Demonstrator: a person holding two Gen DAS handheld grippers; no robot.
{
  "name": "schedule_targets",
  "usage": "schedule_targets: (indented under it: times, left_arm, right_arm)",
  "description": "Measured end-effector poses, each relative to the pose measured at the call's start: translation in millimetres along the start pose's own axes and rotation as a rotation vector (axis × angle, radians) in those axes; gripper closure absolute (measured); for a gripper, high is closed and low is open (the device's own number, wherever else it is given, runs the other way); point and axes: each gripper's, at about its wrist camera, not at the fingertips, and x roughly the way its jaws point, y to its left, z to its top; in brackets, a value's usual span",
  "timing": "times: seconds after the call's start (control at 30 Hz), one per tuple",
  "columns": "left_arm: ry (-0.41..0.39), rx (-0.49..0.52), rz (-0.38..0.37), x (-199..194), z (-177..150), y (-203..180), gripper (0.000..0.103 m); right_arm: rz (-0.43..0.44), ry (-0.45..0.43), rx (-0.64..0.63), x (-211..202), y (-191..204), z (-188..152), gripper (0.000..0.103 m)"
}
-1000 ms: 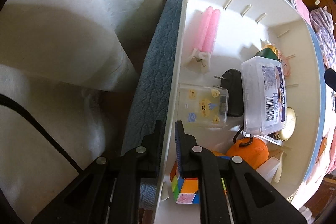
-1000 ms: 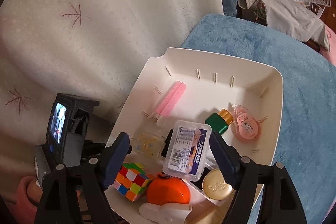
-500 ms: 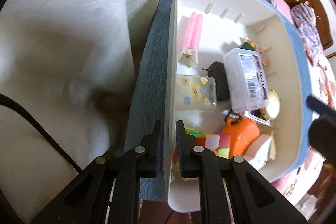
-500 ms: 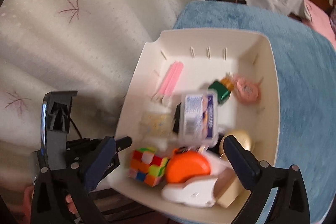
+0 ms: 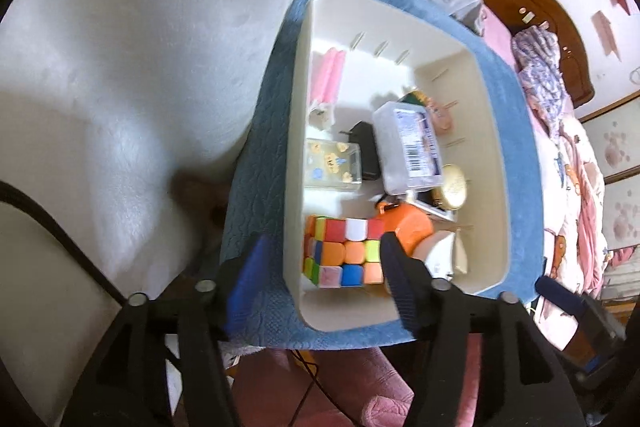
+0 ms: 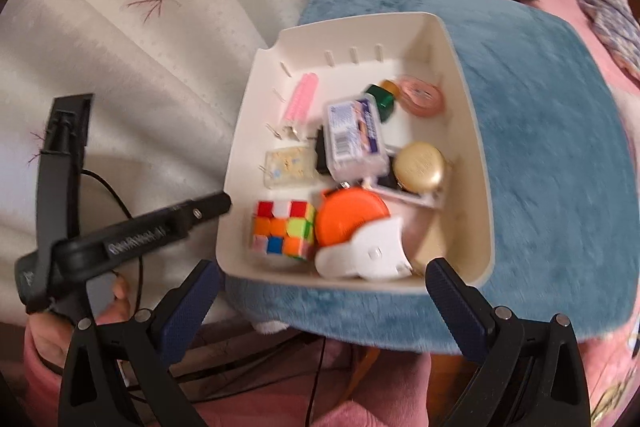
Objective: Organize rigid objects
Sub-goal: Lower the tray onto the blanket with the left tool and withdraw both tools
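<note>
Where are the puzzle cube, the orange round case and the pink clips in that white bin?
puzzle cube (image 6: 283, 230), right wrist view, its top face.
orange round case (image 6: 349, 218), right wrist view, its lid.
pink clips (image 5: 329, 77), left wrist view, middle of their length.

The left gripper (image 5: 320, 275) and right gripper (image 6: 324, 301) are black plastic with 2 ribbed blue pads and silver screws.

We see a bin (image 6: 472, 163) on a cushion (image 6: 560, 155), the puzzle cube (image 6: 282, 229) in its near corner beside a round case (image 6: 344, 215); a lidded box (image 6: 354, 135) lies behind them.
</note>
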Motion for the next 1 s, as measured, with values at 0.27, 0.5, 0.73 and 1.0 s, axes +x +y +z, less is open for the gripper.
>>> schedule_targets:
  times: [0.27,0.5,0.73,1.0]
  left_arm:
    - [-0.096,-0.019,-0.039,-18.7,-10.4,-17.0,0.026]
    - [-0.157,-0.036,-0.022,-26.6,-28.1,-51.6,0.024]
    - [-0.194,-0.048,0.008,-25.2,-50.0,-113.9,0.024]
    - [-0.305,-0.058,0.117,-33.2,-75.6,-180.4,0.022]
  right_arm:
    - [-0.075,-0.058,0.086,-36.1,-25.1,-26.2,0.000]
    - [-0.079,-0.085,0.094,-58.9,-55.5,-37.1,0.000]
    - [-0.059,-0.123,0.056,-85.0,-103.1,-41.7,0.000]
    - [-0.022,-0.162,0.047,-105.7,-165.1,-46.8,0.000]
